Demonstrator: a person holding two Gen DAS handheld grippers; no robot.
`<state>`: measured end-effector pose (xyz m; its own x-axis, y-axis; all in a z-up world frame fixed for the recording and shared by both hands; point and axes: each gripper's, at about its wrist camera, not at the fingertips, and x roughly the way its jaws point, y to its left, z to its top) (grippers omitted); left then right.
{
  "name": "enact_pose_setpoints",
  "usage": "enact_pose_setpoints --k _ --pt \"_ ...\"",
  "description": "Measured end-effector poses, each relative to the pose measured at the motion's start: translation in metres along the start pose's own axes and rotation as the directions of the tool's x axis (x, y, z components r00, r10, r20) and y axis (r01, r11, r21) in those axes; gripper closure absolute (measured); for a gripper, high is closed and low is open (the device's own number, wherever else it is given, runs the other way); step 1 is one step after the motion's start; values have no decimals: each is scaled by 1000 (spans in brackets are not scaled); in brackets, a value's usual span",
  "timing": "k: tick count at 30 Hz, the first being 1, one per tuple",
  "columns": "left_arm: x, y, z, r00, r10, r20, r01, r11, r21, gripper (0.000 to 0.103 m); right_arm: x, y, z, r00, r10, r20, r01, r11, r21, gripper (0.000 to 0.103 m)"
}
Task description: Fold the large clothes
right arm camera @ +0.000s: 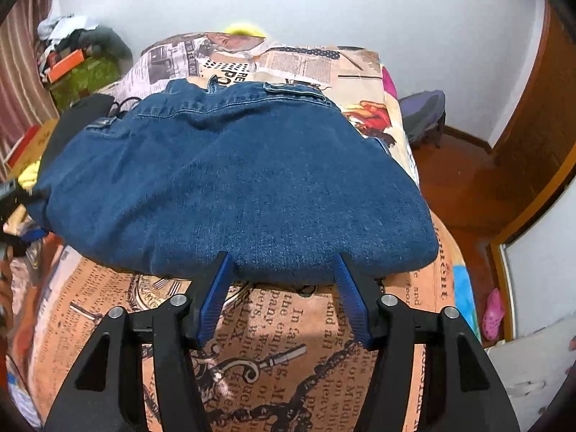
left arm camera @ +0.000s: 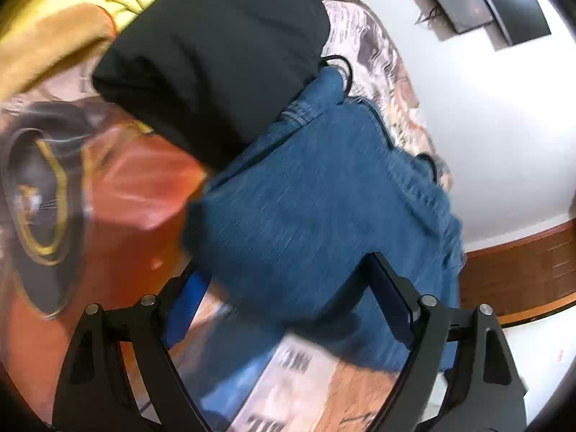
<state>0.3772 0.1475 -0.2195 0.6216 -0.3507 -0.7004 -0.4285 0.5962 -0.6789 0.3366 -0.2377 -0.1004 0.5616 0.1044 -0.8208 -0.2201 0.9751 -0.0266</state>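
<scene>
Here, one denim garment on bed; both grippers' fingers spread wide, empty.

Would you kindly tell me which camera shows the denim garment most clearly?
The right wrist view: the denim garment lies sharp and whole on the bed. The left wrist view shows it blurred, partly cut off by the black garment.

In the right wrist view the denim garment lies across the middle of the frame on the bed, the dark folded garment beside it at left, the right claw at its near edge, while the left claw straddles it.
</scene>
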Motion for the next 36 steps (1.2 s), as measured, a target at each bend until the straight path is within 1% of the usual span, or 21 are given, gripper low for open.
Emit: enact_pose_setpoints --k 2,5,8,9,10,11,13,14,15,16,17,19,21,23,24,26,28,31,33,35,36 --pt "12 2 4 1000 -14 -10 13 999 -41 16 -1 1 0 1000 6 10 -6 1000 0 41" --pt "31 8 6 999 -25 -27 23 995 -94 16 -2 1 0 1000 9 14 -9 1000 0 40" --pt "34 5 4 999 -38 -7 37 993 -111 18 -4 1 1 1000 20 9 -20 1000 3 40" --pt "30 0 4 999 -49 7 49 994 -99 30 -4 1 1 1000 25 8 -25 1000 2 40" --pt "28 -5 3 999 -46 12 47 996 -80 37 -6 2 1 1000 31 7 -31 1000 2 40" --pt "25 -10 3 999 -25 23 26 998 -58 41 -7 2 2 999 34 8 -34 999 2 40" --pt "15 -28 2 998 30 57 -31 999 27 57 -11 3 5 999 31 12 -31 1000 -2 40" --pt "12 -37 2 995 61 73 -66 995 78 62 -14 4 8 999 28 19 -28 1000 -6 40" --pt "6 -55 0 988 107 108 -125 976 180 67 -17 6 10 999 29 26 -29 1000 -8 40" --pt "-1 -67 -3 982 123 144 -155 958 241 71 -21 7 12 999 33 34 -32 999 -8 40" --pt "-9 -80 -7 974 126 186 -177 939 293 72 -26 9 15 998 44 47 -44 999 -10 40" --pt "-29 -103 -12 963 99 250 -190 910 369 76 -34 15 23 995 72 64 -71 997 -13 40" --pt "-50 -126 -15 951 67 302 -196 886 421 77 -41 25 31 991 100 84 -98 995 -27 40" --pt "-74 -150 -18 932 25 361 -205 858 470 77 -46 38 40 987 126 104 -121 991 -53 40" --pt "-88 -162 -20 919 0 395 -214 841 496 77 -48 47 45 983 144 110 -137 988 -73 40" --pt "-115 -180 -26 883 -47 466 -240 809 536 77 -46 64 54 978 174 114 -162 981 -105 40" --pt "-134 -190 -29 851 -72 520 -276 782 560 78 -39 81 57 975 199 102 -184 974 -133 40" --pt "-147 -194 -29 827 -80 557 -321 746 583 78 -15 112 58 966 254 38 -244 954 -172 40" --pt "-141 -191 -28 825 -56 562 -355 723 593 78 7 133 54 952 306 -31 -306 935 -179 40" --pt "-134 -182 -28 835 -30 549 -363 719 592 78 35 156 44 924 360 -133 -379 911 -166 40" --pt "-127 -175 -26 847 -11 532 -361 722 590 78 48 165 40 910 374 -182 -402 902 -159 40"
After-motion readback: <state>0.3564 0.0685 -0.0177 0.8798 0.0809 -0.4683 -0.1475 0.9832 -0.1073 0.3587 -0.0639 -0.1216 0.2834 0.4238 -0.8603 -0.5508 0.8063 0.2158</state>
